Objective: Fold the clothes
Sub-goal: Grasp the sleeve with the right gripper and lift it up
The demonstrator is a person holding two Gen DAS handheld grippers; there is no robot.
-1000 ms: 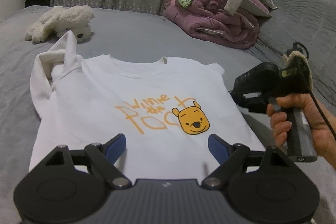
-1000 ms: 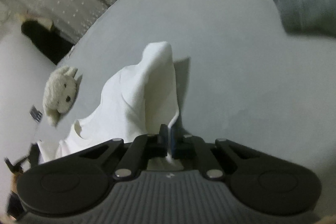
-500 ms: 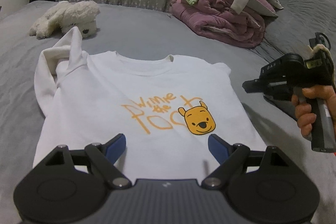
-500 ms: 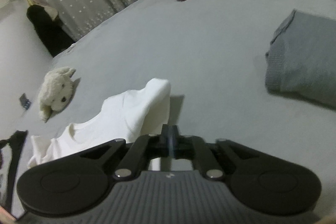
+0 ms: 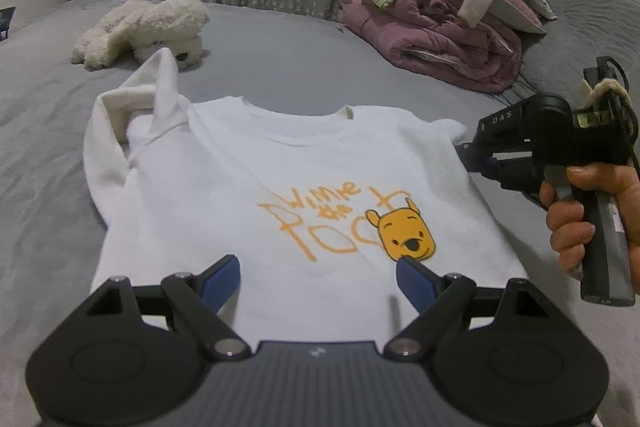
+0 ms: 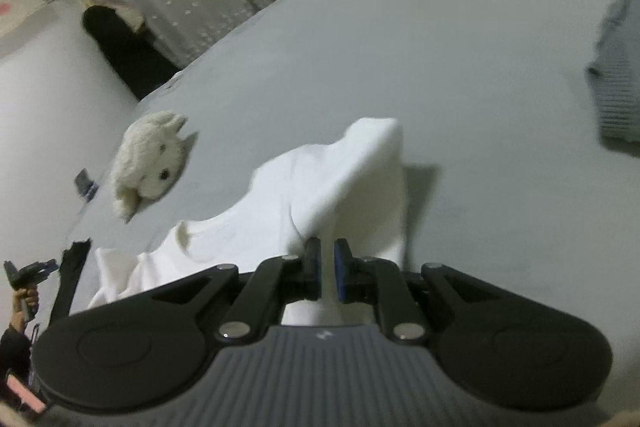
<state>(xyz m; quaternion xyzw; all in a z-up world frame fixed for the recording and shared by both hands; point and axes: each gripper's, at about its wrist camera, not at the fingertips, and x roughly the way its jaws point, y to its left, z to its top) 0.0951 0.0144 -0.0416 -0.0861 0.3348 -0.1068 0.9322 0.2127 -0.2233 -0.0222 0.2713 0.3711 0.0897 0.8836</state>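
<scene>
The right tool (image 6: 327,269) has just parted its jaws off the sleeve, left tool (image 5: 318,277) spread wide over the white sweatshirt (image 5: 280,195) lying face-up on the bed (image 5: 280,59), its far-left sleeve bunched.

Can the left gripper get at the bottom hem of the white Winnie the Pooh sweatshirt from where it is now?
Probably yes. The left gripper is open over the lower part of the white Winnie the Pooh sweatshirt, which lies flat on the grey bed. Nothing sits between them, though the hem itself is hidden below the gripper body.
</scene>
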